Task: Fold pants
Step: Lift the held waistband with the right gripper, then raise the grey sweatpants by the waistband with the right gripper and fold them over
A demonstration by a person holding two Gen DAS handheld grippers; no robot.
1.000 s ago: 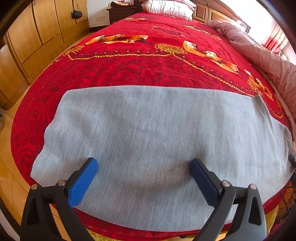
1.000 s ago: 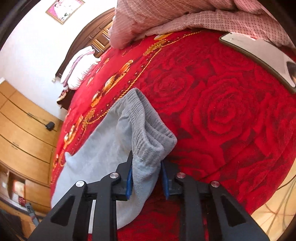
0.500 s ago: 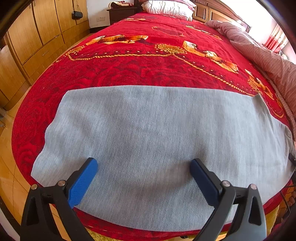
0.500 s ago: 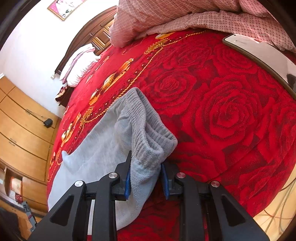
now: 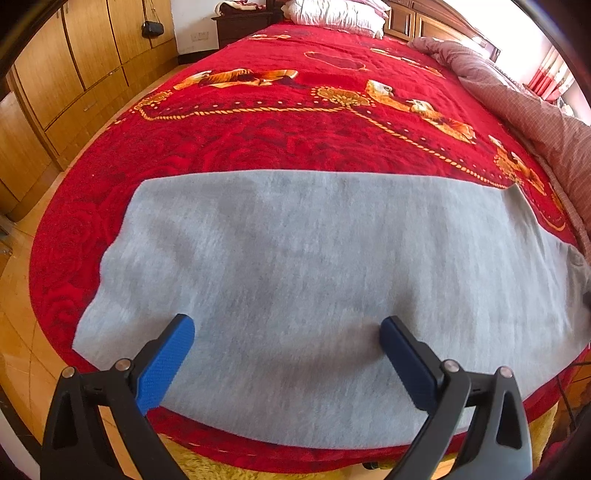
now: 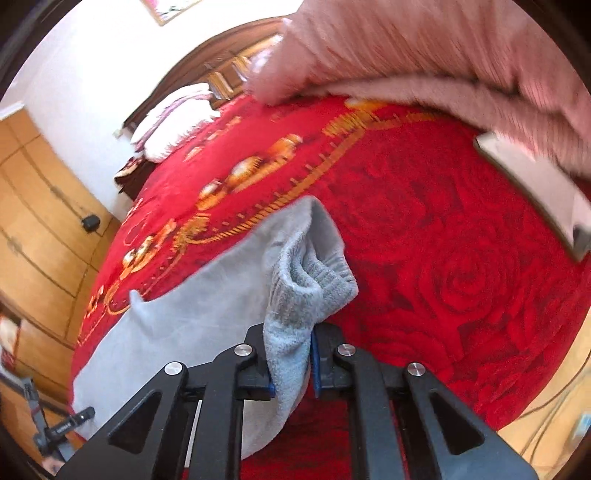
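Note:
Grey fleece pants (image 5: 314, 280) lie flat across the near end of a red bed (image 5: 295, 122). My left gripper (image 5: 286, 343) is open and empty, with its blue pads spread wide just above the near edge of the cloth. In the right wrist view, my right gripper (image 6: 290, 365) is shut on the ribbed end of the pants (image 6: 310, 288), which is bunched and lifted off the bedspread. The rest of the pants (image 6: 177, 332) trails away to the left.
A pink checked quilt (image 6: 424, 51) lies piled along the far right of the bed. A flat white panel (image 6: 532, 184) lies on the bedspread by the quilt. White pillows (image 5: 332, 13) sit at the head. Wooden wardrobes (image 5: 66, 74) stand left.
My right gripper has lifted and swung with the ribbed end, which now bunches higher off the bed. The left gripper has stayed in place and open.

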